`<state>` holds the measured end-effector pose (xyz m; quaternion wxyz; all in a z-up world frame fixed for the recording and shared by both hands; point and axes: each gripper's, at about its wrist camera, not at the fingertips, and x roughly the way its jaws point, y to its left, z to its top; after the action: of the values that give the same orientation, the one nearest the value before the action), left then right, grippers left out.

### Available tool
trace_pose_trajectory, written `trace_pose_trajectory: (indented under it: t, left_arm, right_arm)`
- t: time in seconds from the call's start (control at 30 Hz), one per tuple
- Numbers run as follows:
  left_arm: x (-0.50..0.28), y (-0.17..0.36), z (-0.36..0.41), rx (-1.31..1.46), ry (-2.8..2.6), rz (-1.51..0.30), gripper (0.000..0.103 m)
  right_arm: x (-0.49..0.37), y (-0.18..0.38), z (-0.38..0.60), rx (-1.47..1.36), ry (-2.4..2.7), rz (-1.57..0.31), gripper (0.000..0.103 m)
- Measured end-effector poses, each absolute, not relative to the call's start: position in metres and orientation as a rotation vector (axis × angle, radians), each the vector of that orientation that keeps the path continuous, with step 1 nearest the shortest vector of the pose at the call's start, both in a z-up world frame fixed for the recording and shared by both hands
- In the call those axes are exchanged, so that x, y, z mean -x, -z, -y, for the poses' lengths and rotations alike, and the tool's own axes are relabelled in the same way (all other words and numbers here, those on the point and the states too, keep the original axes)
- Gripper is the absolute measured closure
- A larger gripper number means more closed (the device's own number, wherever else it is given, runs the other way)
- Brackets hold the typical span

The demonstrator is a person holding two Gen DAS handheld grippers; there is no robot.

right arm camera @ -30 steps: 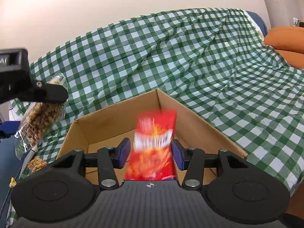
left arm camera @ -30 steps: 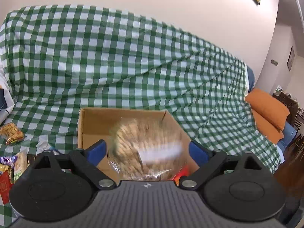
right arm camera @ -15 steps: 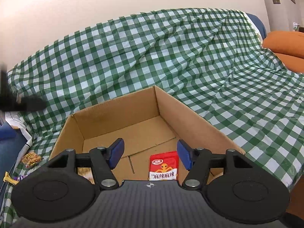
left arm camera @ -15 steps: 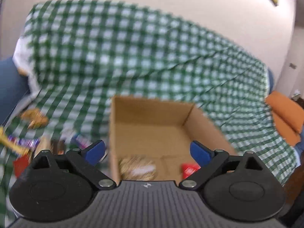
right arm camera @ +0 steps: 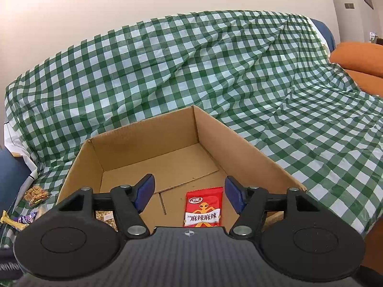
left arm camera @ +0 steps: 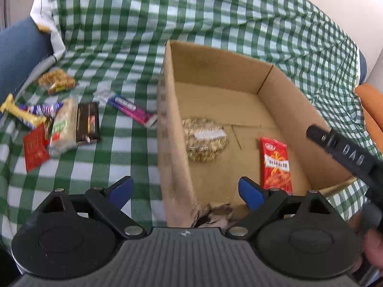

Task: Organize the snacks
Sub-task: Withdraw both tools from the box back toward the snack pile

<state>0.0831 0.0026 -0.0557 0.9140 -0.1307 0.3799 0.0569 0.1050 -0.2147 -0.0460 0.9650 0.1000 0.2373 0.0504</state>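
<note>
An open cardboard box (left arm camera: pixel 172 110) sits on a green checked cloth; it also shows in the right wrist view (right arm camera: pixel 241 143). Inside lie a clear bag of nuts (left arm camera: pixel 204 140) and a red snack packet (left arm camera: pixel 276 165), which the right wrist view shows too (right arm camera: pixel 203 208). My left gripper (left arm camera: pixel 185 190) is open and empty above the box's near left corner. My right gripper (right arm camera: pixel 189 191) is open and empty above the box's near edge. Its body (left arm camera: pixel 347 157) shows at the right of the left wrist view.
Several loose snacks lie on the cloth left of the box: a purple bar (left arm camera: pixel 129 110), a dark chocolate bar (left arm camera: pixel 87 122), a cracker pack (left arm camera: pixel 63 126), a red packet (left arm camera: pixel 34 147), a yellow bar (left arm camera: pixel 19 113) and a nut bag (left arm camera: pixel 56 80). An orange cushion (right arm camera: pixel 359 57) lies far right.
Both grippers opened and dropped their loads: the nut bag and the red packet now lie in the box. The left gripper swung left and tilted down, bringing the loose snacks into view.
</note>
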Motion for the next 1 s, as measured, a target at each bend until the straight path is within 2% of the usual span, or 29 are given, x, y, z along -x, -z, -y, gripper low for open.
trace_pose_trajectory:
  t: [0.57,0.8,1.0]
  left_arm:
    - [-0.069,0.055,-0.018,0.329,-0.094,-0.766,0.007]
    - [-0.058,0.043,-0.041,0.401,-0.071,-0.680,0.007]
    - [-0.056,0.037,-0.073,0.417,-0.077,-0.647,0.012]
  right_arm:
    - [-0.097,0.047,0.196,-0.096,-0.093,-0.460,0.034]
    - [-0.089,0.048,0.186,-0.036,-0.103,-0.440,0.033]
    - [-0.084,0.049,0.175,0.016,-0.102,-0.439,0.032]
